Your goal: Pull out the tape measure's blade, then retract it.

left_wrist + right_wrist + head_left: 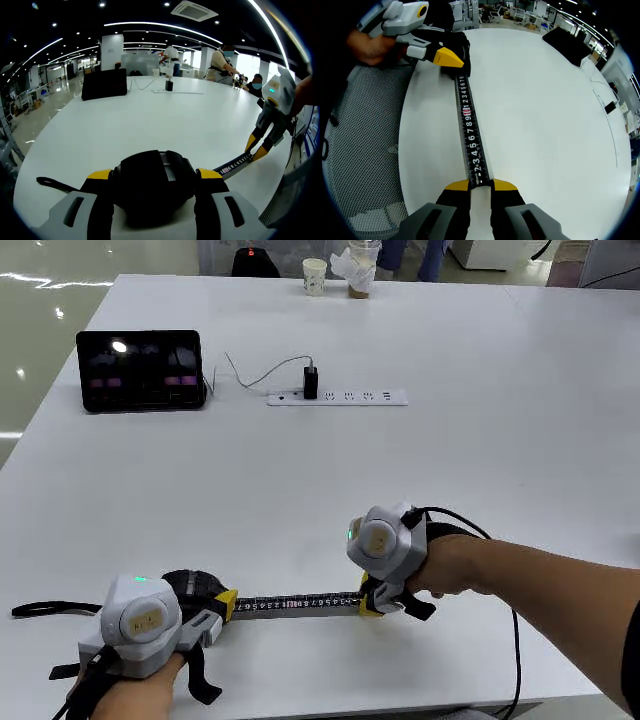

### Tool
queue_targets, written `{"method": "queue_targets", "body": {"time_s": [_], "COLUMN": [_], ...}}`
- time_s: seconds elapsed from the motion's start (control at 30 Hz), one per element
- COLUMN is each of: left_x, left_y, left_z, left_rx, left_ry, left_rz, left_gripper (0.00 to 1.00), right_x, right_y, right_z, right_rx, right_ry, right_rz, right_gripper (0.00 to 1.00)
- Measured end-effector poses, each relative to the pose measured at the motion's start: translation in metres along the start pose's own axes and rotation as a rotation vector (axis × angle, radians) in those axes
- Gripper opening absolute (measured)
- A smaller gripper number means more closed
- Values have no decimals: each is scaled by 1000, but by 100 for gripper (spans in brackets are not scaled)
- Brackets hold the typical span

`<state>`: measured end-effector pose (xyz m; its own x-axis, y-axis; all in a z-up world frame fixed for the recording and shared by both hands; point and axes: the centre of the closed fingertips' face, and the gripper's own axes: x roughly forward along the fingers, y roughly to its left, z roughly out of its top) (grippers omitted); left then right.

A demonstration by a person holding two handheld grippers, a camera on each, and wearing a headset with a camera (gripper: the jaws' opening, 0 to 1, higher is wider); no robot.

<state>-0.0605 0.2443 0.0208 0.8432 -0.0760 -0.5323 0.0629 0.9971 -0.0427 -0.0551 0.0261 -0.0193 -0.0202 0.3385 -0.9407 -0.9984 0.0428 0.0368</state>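
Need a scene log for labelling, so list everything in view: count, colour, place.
table: one, white, beneath all
tablet: one, black, far left
power strip: one, white, centre, with black charger
cups: two, pale, far edge
tape measure case: one, black, near left
blade: one, black with white numerals, between claws
strap: one, black, left of case
left claw: yellow-tipped, shut on tape measure case
right claw: yellow-tipped, shut on blade's end

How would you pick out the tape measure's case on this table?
On the white table, look along the near edge, left side. The tape measure case is the rounded black body clamped in the left gripper; unlike the flat black tablet farther back, a numbered blade runs from it.
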Motion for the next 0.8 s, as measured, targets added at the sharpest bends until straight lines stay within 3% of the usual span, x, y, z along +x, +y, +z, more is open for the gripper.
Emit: {"method": "queue_targets", "body": {"time_s": [0.8], "left_x": [0], "left_y": [0], "left_z": [0], "left_rx": [0], "left_ry": [-1], "left_rz": [0], "left_gripper": [61], "right_x": [3], "right_y": [0], "right_z": [6], "right_rx": [0], "right_ry": [6], "right_rz": [-11], "right_gripper": [11]}}
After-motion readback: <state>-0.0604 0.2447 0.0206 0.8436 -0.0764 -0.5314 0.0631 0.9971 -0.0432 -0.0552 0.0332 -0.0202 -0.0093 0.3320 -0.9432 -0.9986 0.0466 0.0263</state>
